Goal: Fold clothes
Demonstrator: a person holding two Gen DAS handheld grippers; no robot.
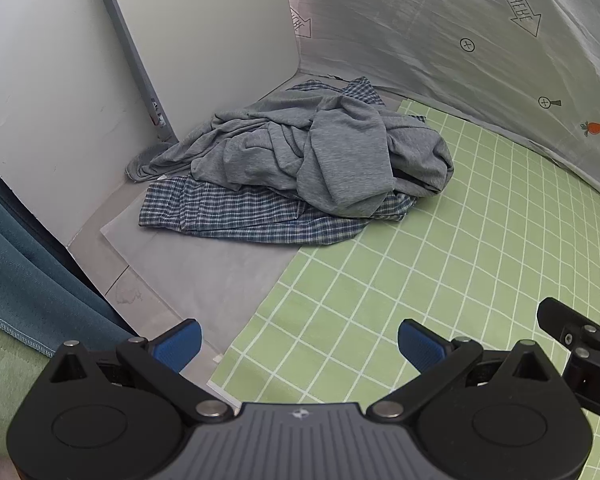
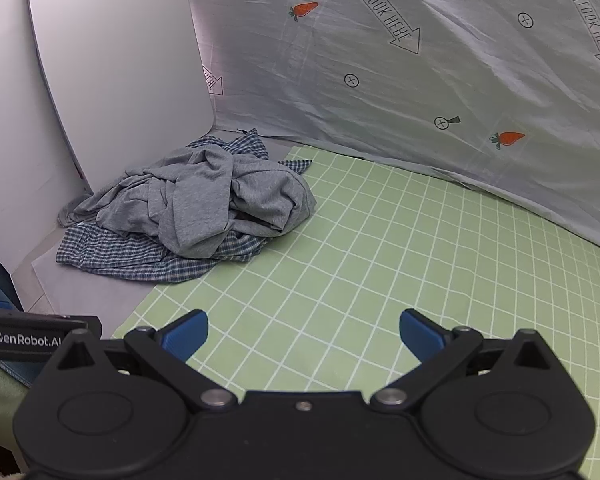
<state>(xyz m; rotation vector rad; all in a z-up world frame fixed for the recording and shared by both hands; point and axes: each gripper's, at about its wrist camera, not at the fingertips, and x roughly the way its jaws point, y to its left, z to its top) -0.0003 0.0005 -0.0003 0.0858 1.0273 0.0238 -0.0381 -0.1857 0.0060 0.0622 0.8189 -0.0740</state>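
Lying in a crumpled heap at the far left of the work surface, the grey knit garment [image 1: 316, 152] sits on top of a blue-and-white plaid garment [image 1: 244, 216], which spreads out flat beneath it and shows again at the back of the pile. Both rest partly on a grey sheet [image 1: 204, 272] and partly on the near-left corner of a green mat with a white grid [image 1: 440, 264], close to a white panel [image 1: 204, 40] that stands upright in the corner. Behind the mat hangs a pale grey cloth backdrop [image 2: 420, 92] printed with carrots, arrows reading "LOOK HERE" and small circled crosses.

From the left wrist view, the left tool [image 1: 300, 346] hovers tilted down over the edge where green mat meets grey sheet, its blue-padded fingers [image 1: 180, 344] spread wide with nothing between them; the clothes lie well ahead of it, untouched. A teal curtain [image 1: 16, 264] hangs at the left margin. Part of the right tool's black body shows at the lower right of that view.

From the right wrist view, the right tool [image 2: 304, 334] likewise stands fully spread and empty above the green mat, with the clothes pile well apart, up and to the left. The left tool's black side, lettered "GenRobot.AI", juts in at the left edge
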